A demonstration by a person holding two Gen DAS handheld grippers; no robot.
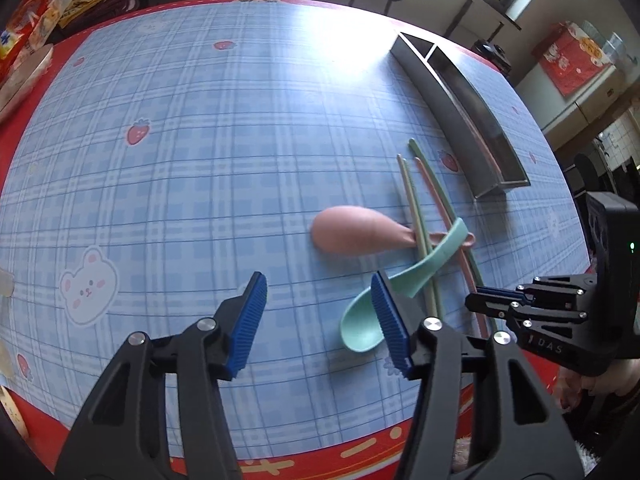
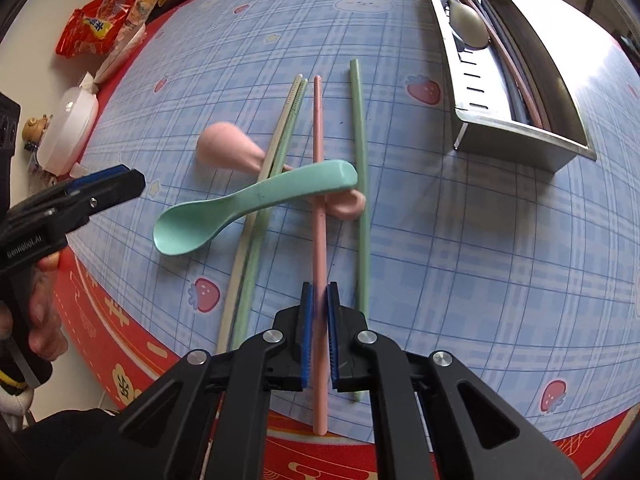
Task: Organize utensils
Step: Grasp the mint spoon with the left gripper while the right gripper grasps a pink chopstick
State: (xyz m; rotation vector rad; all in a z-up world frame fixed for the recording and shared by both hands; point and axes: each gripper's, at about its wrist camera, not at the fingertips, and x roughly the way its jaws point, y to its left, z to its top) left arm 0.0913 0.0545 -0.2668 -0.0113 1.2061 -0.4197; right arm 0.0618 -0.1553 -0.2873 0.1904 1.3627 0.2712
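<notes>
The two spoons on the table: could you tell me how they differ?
The teal spoon lies on top of the chopsticks, bowl up; the pink spoon lies beneath them, bowl down. The teal bowl points towards the table's near edge, the pink one away. Both look alike in shape and size.

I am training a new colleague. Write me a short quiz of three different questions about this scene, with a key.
1. True or false: the right gripper is shut on the pink chopstick.
2. Which utensil lies on top of the pile on the table?
A. the pink spoon
B. the teal spoon
C. a green chopstick
3. Fill in: the left gripper is ____, with nothing between its pads.

Key
1. True; its pads press the chopstick near its close end.
2. B; its handle crosses over the chopsticks and the pink spoon.
3. Open; its right finger is above the teal spoon's bowl.
</notes>
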